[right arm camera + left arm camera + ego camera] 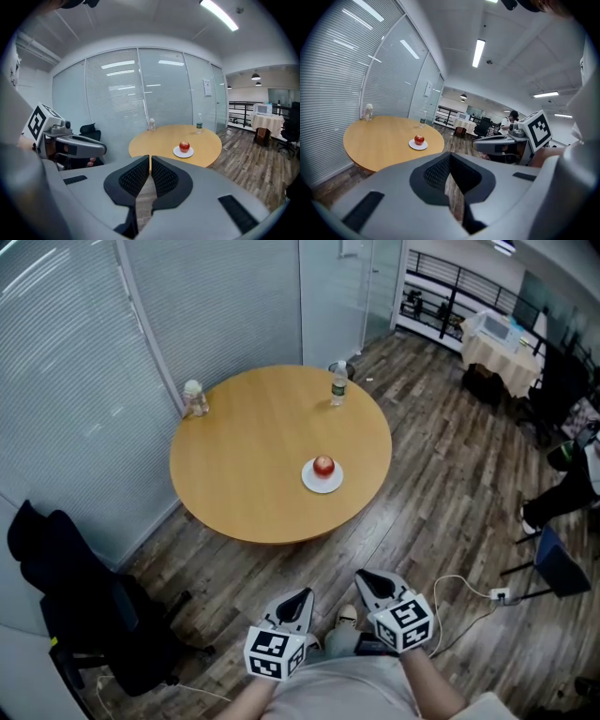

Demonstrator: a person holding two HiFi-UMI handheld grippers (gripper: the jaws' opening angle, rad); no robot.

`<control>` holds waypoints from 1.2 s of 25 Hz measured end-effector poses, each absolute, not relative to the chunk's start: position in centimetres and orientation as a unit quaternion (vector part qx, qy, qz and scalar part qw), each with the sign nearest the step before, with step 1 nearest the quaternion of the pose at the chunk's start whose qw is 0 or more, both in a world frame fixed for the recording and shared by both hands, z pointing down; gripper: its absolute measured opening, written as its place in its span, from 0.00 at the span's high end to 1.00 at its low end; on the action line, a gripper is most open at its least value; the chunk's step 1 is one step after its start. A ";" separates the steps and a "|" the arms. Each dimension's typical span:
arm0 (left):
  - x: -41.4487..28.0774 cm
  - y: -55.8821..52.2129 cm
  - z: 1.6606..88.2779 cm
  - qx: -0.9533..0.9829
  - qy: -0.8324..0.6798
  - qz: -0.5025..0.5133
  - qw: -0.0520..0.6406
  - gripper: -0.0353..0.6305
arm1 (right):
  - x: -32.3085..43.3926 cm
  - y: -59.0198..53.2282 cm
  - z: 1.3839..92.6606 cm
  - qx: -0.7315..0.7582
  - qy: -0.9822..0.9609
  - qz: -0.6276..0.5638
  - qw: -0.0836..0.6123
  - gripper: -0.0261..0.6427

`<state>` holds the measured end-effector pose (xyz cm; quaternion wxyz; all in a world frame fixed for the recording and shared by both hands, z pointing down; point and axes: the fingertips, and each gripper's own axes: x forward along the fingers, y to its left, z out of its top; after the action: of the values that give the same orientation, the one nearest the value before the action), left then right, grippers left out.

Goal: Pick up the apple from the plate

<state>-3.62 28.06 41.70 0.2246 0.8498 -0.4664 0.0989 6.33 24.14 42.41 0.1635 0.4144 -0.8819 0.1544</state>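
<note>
A red apple [323, 465] sits on a small white plate [322, 486] on the near right part of a round wooden table [244, 465]. Both grippers are held low over the floor, well short of the table. My left gripper [304, 596] has its jaws together and holds nothing; its own view shows the apple [419, 139] far ahead on the left. My right gripper [366, 577] is shut and empty too, and its view shows the apple [184, 146] on the plate [183, 153] ahead, a little to the right.
A clear water bottle [338, 387] stands at the table's far edge and a small jar [194, 397] at its left edge. A black office chair [84, 606] stands left of me by the blinds. A white cable and plug [497, 594] lie on the floor at right.
</note>
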 end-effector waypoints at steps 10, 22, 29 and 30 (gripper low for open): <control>-4.1 23.5 42.3 0.844 -0.476 0.099 0.227 0.94 | 5.8 19.6 43.9 0.407 -0.882 0.171 0.168 0.91; -1.9 8.7 40.9 0.833 -0.502 0.104 0.209 0.94 | 6.6 4.4 43.9 0.358 -0.903 0.170 0.165 0.91; 0.2 1.7 40.2 0.824 -0.519 0.116 0.193 0.94 | 8.4 -3.1 44.2 0.343 -0.909 0.167 0.165 0.91; 0.2 1.0 40.2 0.822 -0.523 0.118 0.190 0.94 | 8.5 -3.8 44.3 0.341 -0.910 0.166 0.168 0.91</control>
<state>0.19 0.99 40.23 0.1902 0.8224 -0.5231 0.1177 8.47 -3.83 44.28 0.1680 0.3410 -0.9099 0.1659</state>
